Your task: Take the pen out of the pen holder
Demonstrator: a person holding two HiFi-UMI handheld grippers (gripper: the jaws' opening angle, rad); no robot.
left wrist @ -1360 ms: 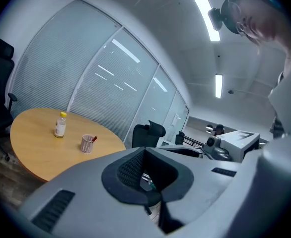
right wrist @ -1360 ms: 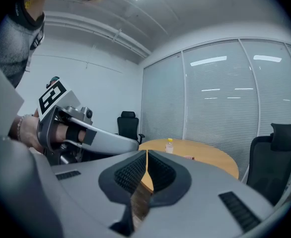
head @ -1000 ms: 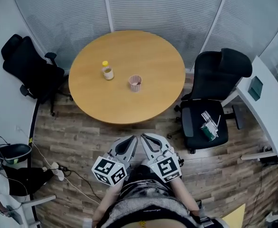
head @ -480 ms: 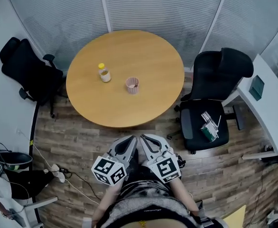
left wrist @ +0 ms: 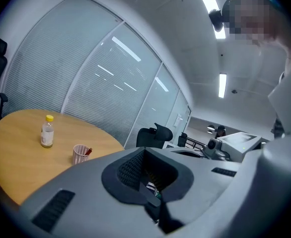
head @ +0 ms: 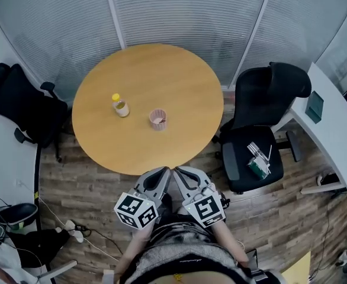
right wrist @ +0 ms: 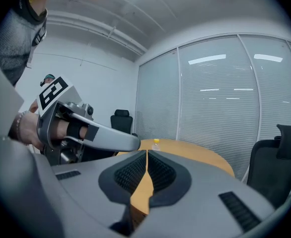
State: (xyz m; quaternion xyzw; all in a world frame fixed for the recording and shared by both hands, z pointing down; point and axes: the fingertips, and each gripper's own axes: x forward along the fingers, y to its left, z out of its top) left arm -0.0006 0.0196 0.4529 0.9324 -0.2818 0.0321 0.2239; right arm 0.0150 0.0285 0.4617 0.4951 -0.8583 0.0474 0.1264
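A pink pen holder (head: 158,119) stands near the middle of the round wooden table (head: 179,81), with a red pen (left wrist: 87,151) sticking out of it. In the left gripper view the pen holder (left wrist: 80,153) is small and far ahead to the left. My left gripper (head: 163,175) and right gripper (head: 182,173) are held side by side close to my body, short of the table's near edge. Both are shut and hold nothing. In their own views the left gripper (left wrist: 146,155) and right gripper (right wrist: 146,155) show the jaws pressed together.
A small yellow-capped bottle (head: 121,106) stands left of the pen holder. One black office chair (head: 21,108) is at the left. Another black office chair (head: 262,120), at the right, has items on its seat (head: 257,160). A white desk (head: 333,132) is far right, and cables (head: 73,228) lie on the floor at the left.
The table, bottle and pen holder have slid down and left in the head view, so they sit nearer to me. Both grippers keep the same place and stay shut.
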